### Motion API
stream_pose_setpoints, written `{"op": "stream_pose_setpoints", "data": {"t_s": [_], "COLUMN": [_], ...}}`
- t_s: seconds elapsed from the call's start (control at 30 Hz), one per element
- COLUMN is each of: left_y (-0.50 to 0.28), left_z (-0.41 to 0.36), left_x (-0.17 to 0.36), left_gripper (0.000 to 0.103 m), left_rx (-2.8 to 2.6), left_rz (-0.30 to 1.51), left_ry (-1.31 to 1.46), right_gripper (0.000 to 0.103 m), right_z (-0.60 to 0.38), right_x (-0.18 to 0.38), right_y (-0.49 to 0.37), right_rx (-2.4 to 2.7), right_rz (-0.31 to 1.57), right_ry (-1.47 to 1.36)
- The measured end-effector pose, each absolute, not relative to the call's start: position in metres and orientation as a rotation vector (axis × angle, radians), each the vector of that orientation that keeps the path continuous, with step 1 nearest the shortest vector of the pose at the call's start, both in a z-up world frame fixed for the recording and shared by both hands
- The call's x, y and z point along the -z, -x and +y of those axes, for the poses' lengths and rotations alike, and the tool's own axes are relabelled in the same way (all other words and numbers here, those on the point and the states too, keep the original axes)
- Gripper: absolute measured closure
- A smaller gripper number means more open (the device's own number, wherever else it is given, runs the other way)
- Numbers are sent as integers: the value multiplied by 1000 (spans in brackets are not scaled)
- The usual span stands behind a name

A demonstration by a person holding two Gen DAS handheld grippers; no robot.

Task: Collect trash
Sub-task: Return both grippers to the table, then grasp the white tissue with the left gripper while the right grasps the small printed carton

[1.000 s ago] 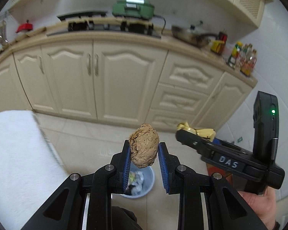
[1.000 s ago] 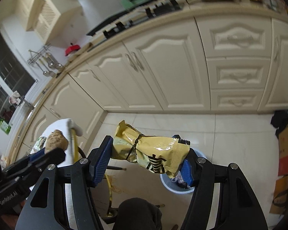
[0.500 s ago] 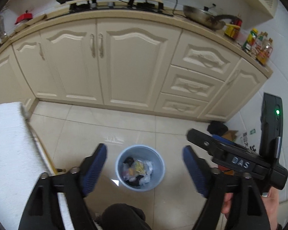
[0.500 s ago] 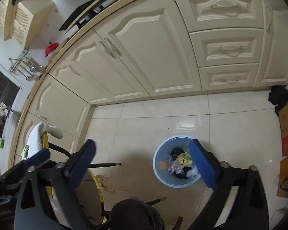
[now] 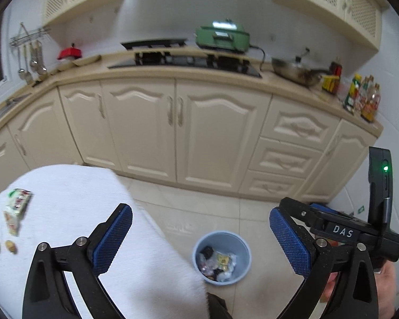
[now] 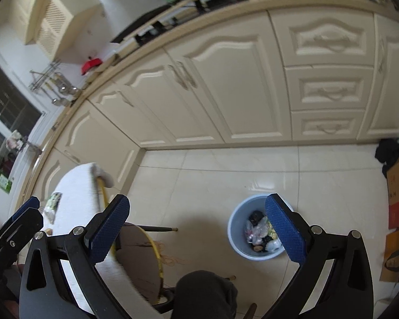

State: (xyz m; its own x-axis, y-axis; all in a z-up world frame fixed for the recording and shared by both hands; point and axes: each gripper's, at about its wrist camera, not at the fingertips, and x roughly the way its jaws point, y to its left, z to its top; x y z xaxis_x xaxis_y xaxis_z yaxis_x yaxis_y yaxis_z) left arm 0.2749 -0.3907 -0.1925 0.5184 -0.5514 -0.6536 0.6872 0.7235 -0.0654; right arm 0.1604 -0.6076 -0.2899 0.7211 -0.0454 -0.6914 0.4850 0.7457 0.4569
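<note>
Both tongs are spread wide w/ nothing between them. The left tongs (image 5: 200,235) are opening the last bit; the right tongs (image 6: 196,228) are fully released.

Remaining trash sits on the round desk under a white fluffy cloth (image 5: 74,186): a green-and-white crinkled snack wrapper (image 5: 16,207) near its far-left edge, plus a small brown nut-like lump (image 5: 10,246) closer in.

Handling, my guess:
- Wrapper: v. light, soft, slick film. Pinch a crimped end, not the flat middle.
- Lump: light, stiff, could roll. Grip across its width.

The round pale-blue plastic bin (image 5: 222,257) stands on the tile floor just beside the desk, part full.

Views: the left wrist cam shows the lump and the desk top clearly. The right wrist cam shows the cardboard boxes (image 6: 397,194) by the wall and the person's dark-clad knee (image 6: 204,292), w/ the desk only edge-on.
</note>
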Motion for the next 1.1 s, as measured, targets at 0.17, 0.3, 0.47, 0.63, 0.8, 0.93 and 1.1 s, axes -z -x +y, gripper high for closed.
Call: {"op": "stream_pose_setpoints", "data": {"t_s": [0.17,0.3,0.47,0.63,0.8,0.93,1.1], "left_y": [-240,-213,-187,-163,-147,-132,-132], "left_z": [-316,-249,-169,-97,-39,0,26], "left_x": [175,165,158,157,161,160,163], "left_gripper": [1,1,1,1,1,1,1], "left_rx": [698,653,573,468,368,286,194], "left_rz": [633,591,548,521,530,529,551], "left_ry": [-159,-107,-38,9,62,90,123], "right_gripper": [0,0,0,0,0,0,0], "right_z": [-570,-536,-489,-435,-377,-332,-294], "right_x": [256,234,210,196,190,186,187], "right_y": [-173,-183,-199,-221,-241,-256,-272], "right_rx": [269,225,159,68,-27,-102,-162], "right_rz": [687,666,650,651,668,676,690], "right_ry": [-604,-546,-471,-406,-343,-290,-235]}}
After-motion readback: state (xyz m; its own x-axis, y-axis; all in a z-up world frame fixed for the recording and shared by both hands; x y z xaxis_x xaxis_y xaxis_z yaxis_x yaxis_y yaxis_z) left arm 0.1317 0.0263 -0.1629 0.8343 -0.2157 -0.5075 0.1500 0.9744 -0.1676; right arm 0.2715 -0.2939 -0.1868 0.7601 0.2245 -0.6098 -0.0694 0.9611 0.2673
